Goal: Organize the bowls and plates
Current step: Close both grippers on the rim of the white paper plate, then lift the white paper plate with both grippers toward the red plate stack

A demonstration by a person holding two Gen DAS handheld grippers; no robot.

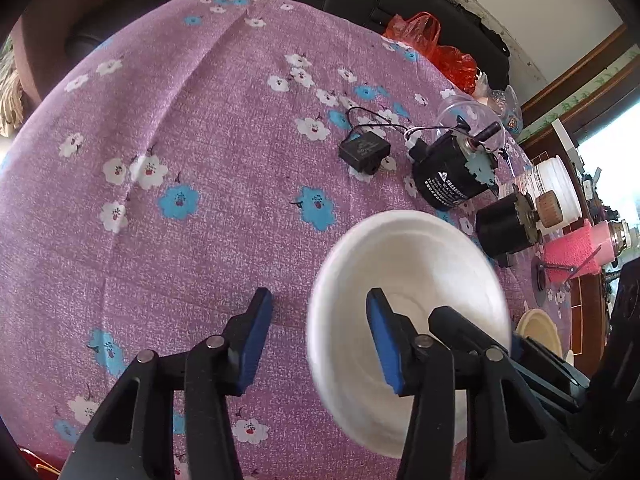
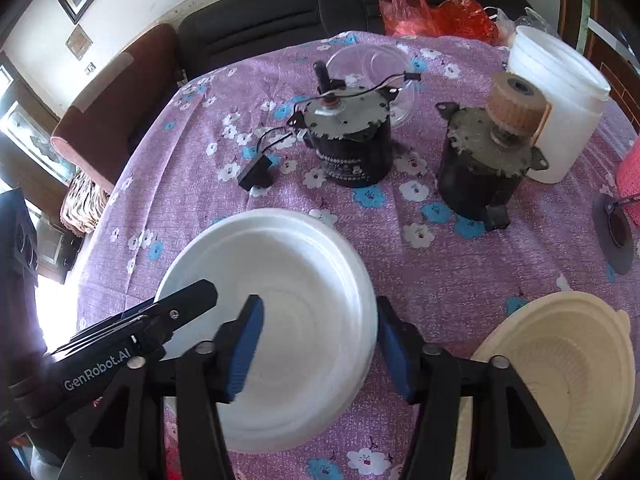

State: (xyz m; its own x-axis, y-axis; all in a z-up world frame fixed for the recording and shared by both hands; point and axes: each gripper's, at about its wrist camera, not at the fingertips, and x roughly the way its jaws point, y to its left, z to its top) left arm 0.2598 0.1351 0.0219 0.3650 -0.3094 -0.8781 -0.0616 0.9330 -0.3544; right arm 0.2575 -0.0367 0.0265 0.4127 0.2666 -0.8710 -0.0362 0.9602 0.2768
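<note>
— Where is the white round foam bowl (image 2: 276, 320) sitting right now?

— It is lying on the bench (image 2: 440, 280), on the purple flowered cloth, near the front edge. The right tool (image 2: 320, 344) is straddling its right-hand side: one blue pad is over the inside of the bowl, the other is outside the rim, and the jaws are standing apart with nothing pinched.

— And the left tool (image 1: 316, 340)?

— It is spread wide too, gripping nothing. In the left wrist view one blue pad is hanging over the bowl and the other is over bare cloth. Whether either pad is touching the foam I cannot tell.

— So what is the step, as you are reading it?

— My guess: the right tool is getting ready to pinch the rim so the bowl can go with the cream ribbed round bowl (image 2: 560, 376) lying just to the right, near the bench edge.

— How should that be done well?

— Foam is probably light and easily dented, so closing gently on the rim wall, with the inner pad low enough to catch it, should be wiser than squeezing hard. The left tool is crowding the same bowl; drawing it clear would be avoiding a clash. The two black cylindrical motors (image 2: 352, 148) behind are standing well apart from the bowl, so lifting towards the cream bowl should be missing them.
</note>
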